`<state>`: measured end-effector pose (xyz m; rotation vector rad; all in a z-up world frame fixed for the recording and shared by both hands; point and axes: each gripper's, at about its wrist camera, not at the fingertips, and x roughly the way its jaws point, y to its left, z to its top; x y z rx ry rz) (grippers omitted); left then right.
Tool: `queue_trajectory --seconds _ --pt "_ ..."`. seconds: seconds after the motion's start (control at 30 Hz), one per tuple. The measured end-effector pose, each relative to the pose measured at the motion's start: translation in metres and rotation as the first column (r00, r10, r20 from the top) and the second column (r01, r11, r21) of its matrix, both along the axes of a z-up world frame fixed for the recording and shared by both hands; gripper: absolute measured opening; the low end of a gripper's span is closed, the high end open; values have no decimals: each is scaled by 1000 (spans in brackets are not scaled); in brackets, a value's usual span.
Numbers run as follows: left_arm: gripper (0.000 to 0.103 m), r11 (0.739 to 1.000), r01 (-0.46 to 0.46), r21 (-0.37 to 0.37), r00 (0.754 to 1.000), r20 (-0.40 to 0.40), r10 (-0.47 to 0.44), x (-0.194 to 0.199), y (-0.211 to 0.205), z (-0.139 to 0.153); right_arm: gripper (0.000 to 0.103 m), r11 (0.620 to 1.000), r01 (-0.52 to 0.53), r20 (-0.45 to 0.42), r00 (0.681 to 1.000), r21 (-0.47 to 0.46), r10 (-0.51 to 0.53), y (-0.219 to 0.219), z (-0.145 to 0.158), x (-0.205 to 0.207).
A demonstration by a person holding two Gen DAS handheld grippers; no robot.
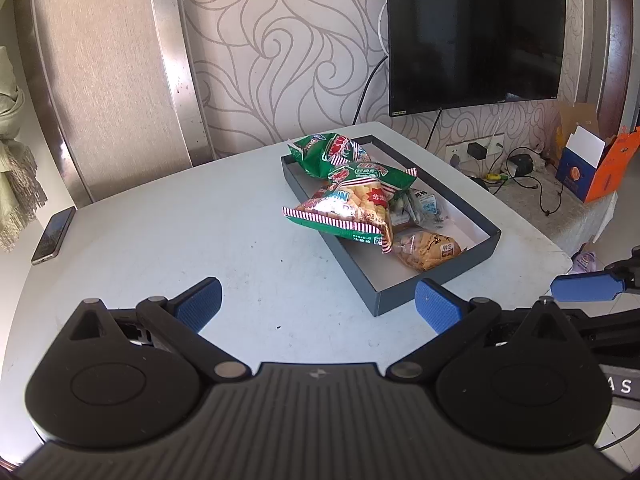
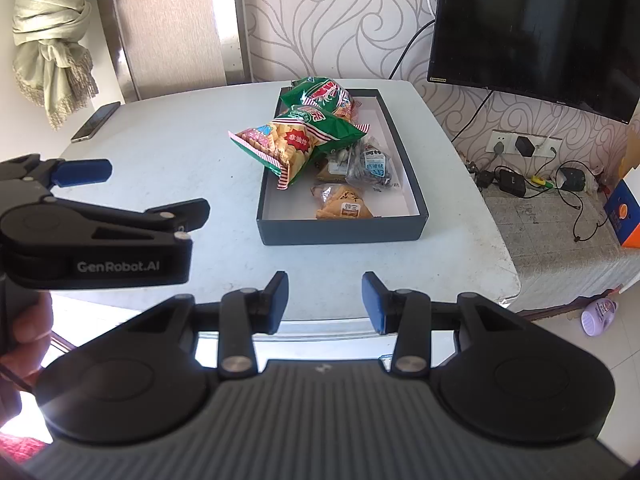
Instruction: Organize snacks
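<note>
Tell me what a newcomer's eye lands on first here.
The green snack bags piled in the dark shallow box on the white table, one hanging over the box's left wall. Behind, a black TV hangs on swirl-patterned wallpaper. A phone lies at the table's far left edge.

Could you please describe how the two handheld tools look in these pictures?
Both are matte black plastic: the left tool and right tool each have two rounded pivot housings, silver rivets, a ribbed central body and blue textured finger pads. The left one's side reads "GenRobot.AI" in white. No sleeves show.
</note>
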<state>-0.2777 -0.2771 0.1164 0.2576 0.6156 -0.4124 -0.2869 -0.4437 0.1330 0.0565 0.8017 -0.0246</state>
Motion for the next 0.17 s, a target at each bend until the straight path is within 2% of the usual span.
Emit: queue_trajectory --seconds 0.17 --pt "103 1000 4 -2 1000 -2 -4 1 0 -1 43 1000 5 5 1000 6 -5 1 0 1"
